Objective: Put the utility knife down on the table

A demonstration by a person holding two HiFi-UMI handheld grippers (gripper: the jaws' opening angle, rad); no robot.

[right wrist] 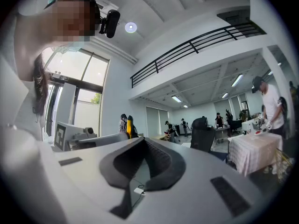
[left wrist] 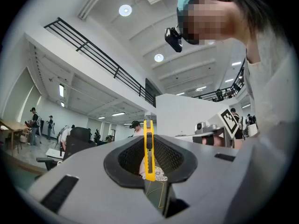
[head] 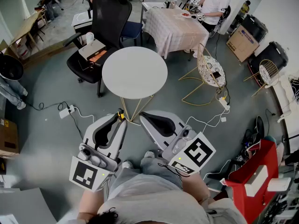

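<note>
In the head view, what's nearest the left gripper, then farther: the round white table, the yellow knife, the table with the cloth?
1. The utility knife, clamped in the left gripper.
2. The round white table, just ahead.
3. The cloth-covered table, far back, rightward.

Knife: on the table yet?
No, the knife is clamped between the left gripper's fingers, not on the table.
</note>
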